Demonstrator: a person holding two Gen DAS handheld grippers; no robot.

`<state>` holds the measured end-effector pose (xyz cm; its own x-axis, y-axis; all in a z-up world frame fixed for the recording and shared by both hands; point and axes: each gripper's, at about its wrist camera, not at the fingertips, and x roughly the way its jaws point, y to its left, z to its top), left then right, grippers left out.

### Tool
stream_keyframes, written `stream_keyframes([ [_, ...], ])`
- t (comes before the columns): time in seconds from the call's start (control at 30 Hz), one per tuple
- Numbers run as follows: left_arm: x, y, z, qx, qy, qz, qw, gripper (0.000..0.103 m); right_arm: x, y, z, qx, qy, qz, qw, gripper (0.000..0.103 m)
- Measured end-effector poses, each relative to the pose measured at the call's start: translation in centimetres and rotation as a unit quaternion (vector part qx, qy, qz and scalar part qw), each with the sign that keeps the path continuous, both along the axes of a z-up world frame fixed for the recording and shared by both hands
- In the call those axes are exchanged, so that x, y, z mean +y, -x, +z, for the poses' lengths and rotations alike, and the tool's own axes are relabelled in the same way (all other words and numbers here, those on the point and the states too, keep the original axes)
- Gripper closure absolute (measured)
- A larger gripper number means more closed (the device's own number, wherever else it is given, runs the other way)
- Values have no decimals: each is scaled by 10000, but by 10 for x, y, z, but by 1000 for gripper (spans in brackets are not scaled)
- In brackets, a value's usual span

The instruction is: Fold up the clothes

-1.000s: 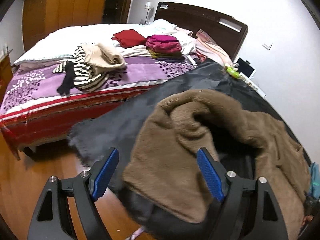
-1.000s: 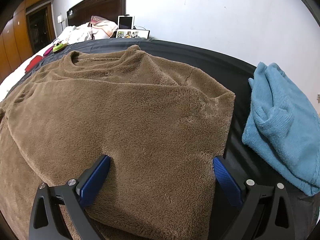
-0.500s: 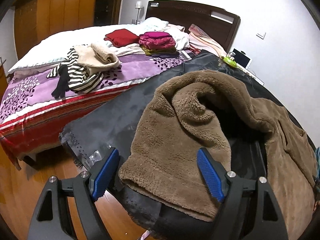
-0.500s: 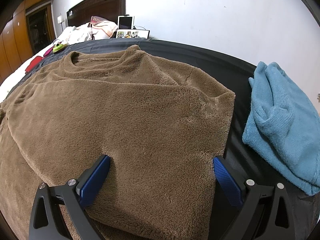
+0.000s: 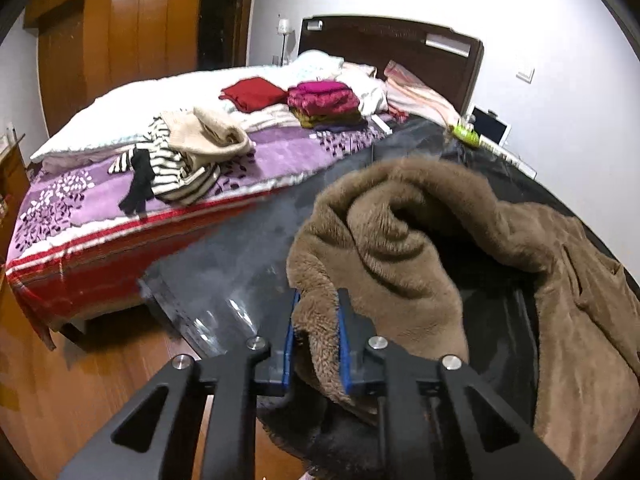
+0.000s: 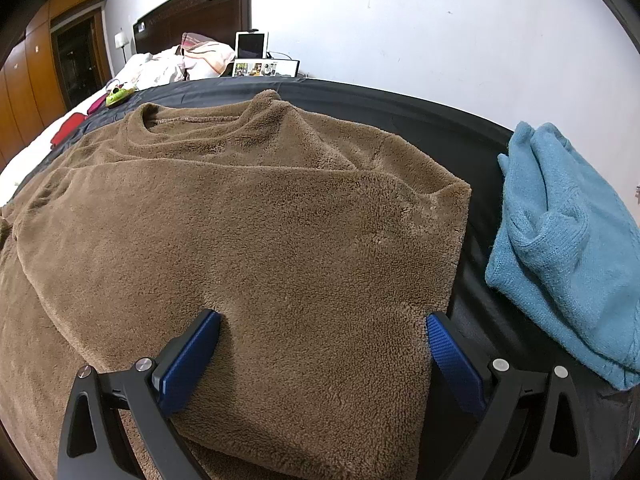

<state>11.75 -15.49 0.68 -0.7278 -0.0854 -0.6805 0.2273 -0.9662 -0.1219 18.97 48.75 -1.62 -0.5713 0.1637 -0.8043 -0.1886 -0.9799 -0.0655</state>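
A brown fleece sweater (image 6: 256,216) lies on a black table (image 6: 440,120), one side folded over its body, collar toward the far end. In the left wrist view its sleeve end (image 5: 400,240) is bunched up near the table's near edge. My left gripper (image 5: 316,340) is shut on the edge of that brown fleece. My right gripper (image 6: 320,360) is open, its blue pads (image 6: 192,360) resting on either side of the folded part's lower edge.
A blue knit sweater (image 6: 560,248) lies on the table to the right. A bed (image 5: 120,184) with striped, cream, red and magenta clothes stands left of the table. A tablet (image 6: 251,44) and photo frame stand at the far end. The floor is wood.
My left gripper has closed from wide open onto the edge of the brown fleece and lifted slightly. The right gripper has not moved.
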Motion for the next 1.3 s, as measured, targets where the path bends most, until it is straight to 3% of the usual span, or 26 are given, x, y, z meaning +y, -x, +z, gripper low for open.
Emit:
stream_keyframes([
  [0.13,-15,-4,31,325,67,117,9994,86,0,0,0,1,-1,-1,10000,1],
  [0.33,-54,-12,97,1048,566,579,9912,86,0,0,0,1,-4,0,10000,1],
  [0.47,-78,-13,120,1347,220,625,9887,86,0,0,0,2,-5,-2,10000,1],
  [0.67,-82,-14,120,1679,-249,580,9838,86,0,0,0,2,-11,-3,10000,1],
  [0.97,-59,25,140,2010,-672,312,9768,86,0,0,0,2,-20,-3,10000,1],
  [1.13,-2,43,167,2245,-445,-335,9729,86,0,0,0,3,-21,-1,10000,1],
  [1.3,70,64,187,2390,-239,-1205,9632,86,1,0,0,5,-15,1,10000,1],
])
